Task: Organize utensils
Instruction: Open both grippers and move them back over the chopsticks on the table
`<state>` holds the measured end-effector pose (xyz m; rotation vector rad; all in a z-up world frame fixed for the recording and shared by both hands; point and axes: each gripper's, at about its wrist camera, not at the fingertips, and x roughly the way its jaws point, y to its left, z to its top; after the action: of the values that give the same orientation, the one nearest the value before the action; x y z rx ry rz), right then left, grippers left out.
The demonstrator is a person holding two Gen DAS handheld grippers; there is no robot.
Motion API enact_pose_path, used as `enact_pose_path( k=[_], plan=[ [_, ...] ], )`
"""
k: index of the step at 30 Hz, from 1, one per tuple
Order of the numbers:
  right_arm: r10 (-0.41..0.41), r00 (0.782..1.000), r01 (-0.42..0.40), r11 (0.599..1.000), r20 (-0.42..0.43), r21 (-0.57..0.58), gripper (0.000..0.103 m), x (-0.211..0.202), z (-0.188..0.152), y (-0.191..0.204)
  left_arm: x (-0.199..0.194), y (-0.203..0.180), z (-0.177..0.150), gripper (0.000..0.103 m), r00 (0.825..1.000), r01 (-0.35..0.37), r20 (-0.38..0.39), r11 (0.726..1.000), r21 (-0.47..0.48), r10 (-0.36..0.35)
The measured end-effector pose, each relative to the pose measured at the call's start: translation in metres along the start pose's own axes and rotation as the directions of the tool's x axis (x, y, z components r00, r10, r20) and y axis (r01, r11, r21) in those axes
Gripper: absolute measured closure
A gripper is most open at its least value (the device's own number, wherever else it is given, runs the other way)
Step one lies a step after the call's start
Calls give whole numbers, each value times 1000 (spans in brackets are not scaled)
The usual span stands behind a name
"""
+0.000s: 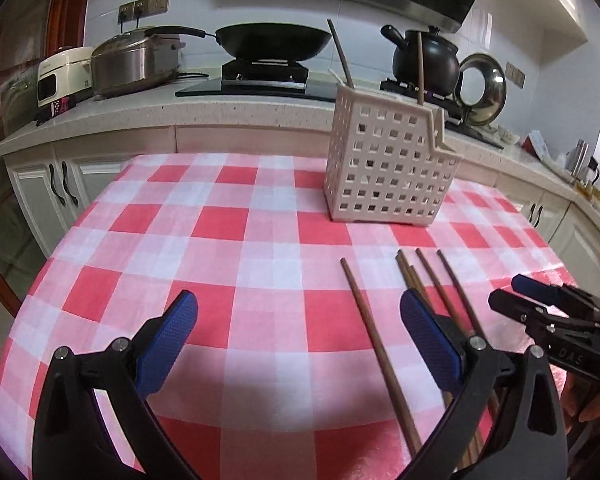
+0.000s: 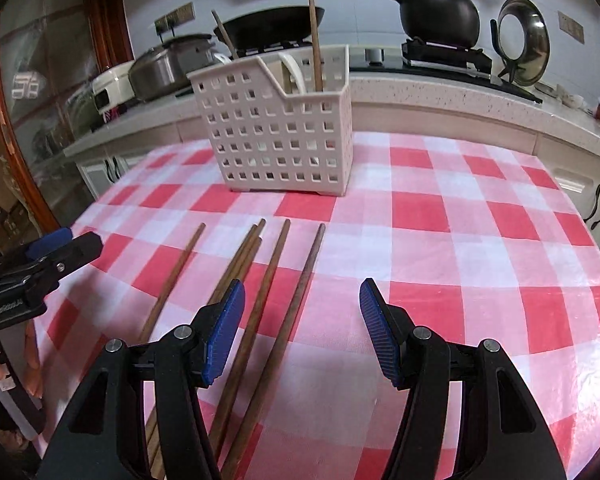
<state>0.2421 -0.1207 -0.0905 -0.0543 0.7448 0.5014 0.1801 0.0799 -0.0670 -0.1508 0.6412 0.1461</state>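
Observation:
Several brown wooden chopsticks lie side by side on the red-and-white checked cloth, pointing toward a white perforated utensil basket. Two chopsticks and a white handle stand in the basket. My right gripper hovers open just above the cloth, and the two rightmost chopsticks run under the gap between its blue pads. My left gripper is open over the cloth with one chopstick lying in the gap near its right finger. The basket stands beyond, and the right gripper shows at the right edge.
The table ends in front of a kitchen counter with a wok, a black clay pot, a steel cooker and a pot lid. White cabinets stand below. A hand holds the left gripper at the table's left edge.

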Motion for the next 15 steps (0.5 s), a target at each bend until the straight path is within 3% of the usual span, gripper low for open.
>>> enact_pose_path(
  k=[5,15],
  plan=[
    [-22,999,22,1000,-39,-8,58,15,5,2,11,-2,-3,7,998,-39,-40,999,36,41],
    [-51,992,49,999,-117,-25,75,43,15,6,24,0,-7,10,996,-20,-88,999,33,22]
  ],
)
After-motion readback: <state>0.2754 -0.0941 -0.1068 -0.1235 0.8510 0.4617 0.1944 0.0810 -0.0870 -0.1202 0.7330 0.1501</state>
